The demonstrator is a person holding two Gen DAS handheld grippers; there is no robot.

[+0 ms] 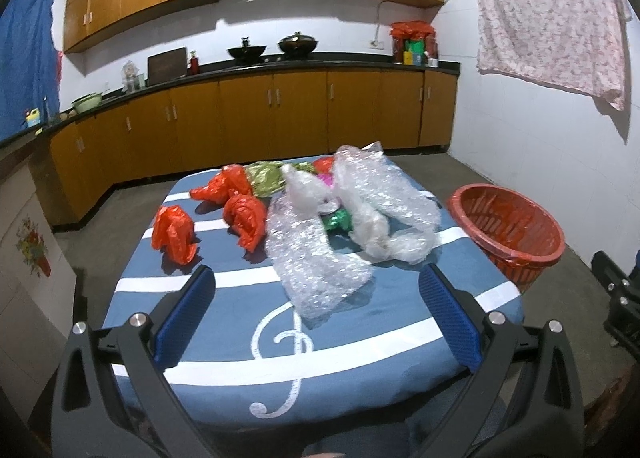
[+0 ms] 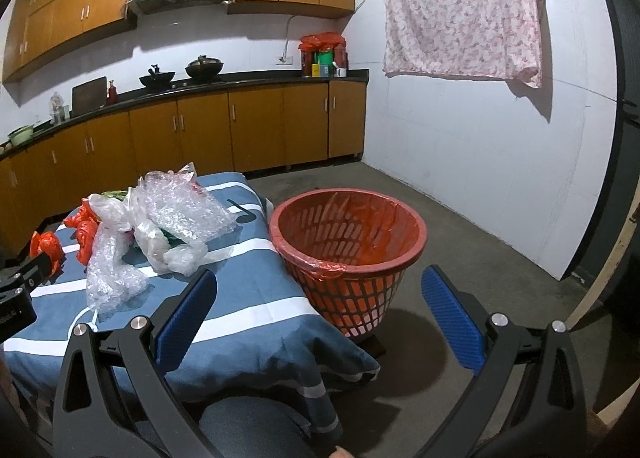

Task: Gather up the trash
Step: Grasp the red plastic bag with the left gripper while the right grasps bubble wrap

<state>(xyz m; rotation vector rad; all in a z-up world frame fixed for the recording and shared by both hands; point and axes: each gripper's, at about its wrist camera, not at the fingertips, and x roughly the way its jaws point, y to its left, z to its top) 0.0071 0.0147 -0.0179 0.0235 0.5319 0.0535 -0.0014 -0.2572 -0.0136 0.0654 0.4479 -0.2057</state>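
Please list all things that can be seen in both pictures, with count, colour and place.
bubble wrap: two sheets, clear, middle of table
red plastic bags: three crumpled, left part of table
clear plastic bag: one, beside the bubble wrap
green foil wrapper: one, under the clear plastics
tablecloth: one, blue with white stripes, over table
basket: one, red, red liner, on floor right of table
woks: two, black, on counter
left gripper: open, above near table edge
right gripper: open, facing basket

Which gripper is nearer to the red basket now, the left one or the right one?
Right. The right gripper is open just before the red basket; the left gripper is open over the blue cloth, basket off to its right.
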